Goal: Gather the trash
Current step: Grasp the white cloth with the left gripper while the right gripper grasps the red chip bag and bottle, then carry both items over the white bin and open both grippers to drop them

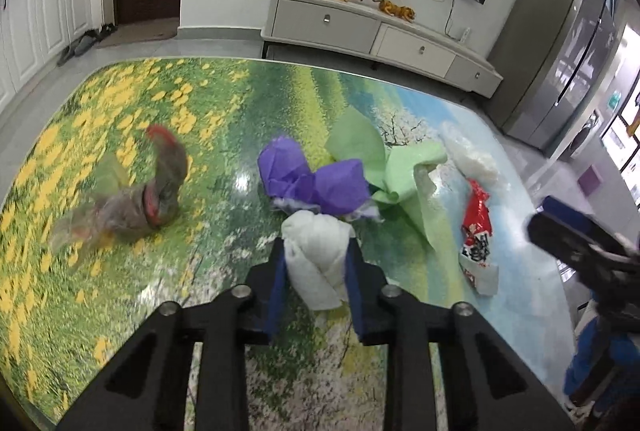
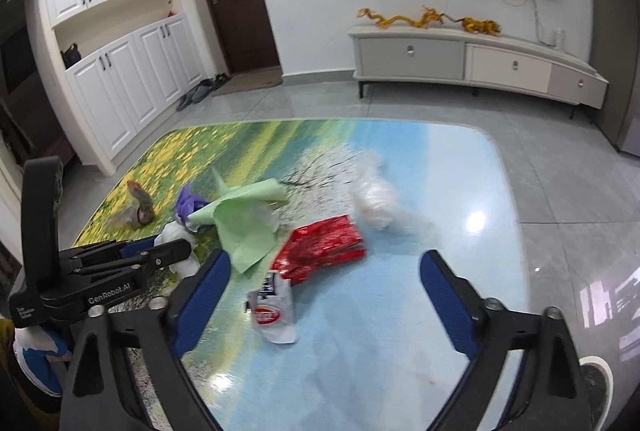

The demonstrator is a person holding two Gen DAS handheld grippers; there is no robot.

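Observation:
My left gripper (image 1: 316, 251) is shut on a crumpled white tissue (image 1: 318, 253) just above the table. Behind it lie purple paper (image 1: 316, 181) and green paper (image 1: 396, 171). A red and white snack wrapper (image 1: 476, 227) lies to the right, a clear plastic bag (image 1: 470, 155) beyond it. A brownish wrapper (image 1: 156, 187) lies to the left. My right gripper (image 2: 324, 271) is open over the red wrapper (image 2: 324, 245). The left gripper (image 2: 168, 251) with the tissue (image 2: 176, 235) shows at its left, with the green paper (image 2: 244, 227), the purple paper (image 2: 188, 205) and the plastic bag (image 2: 376, 199).
The table (image 2: 440, 191) has a glossy landscape print, with its far edge close behind the trash. A TV cabinet (image 2: 476, 61) stands at the far wall. A fridge (image 1: 560, 51) stands at the right. White cupboards (image 2: 128, 87) and a door are at the left.

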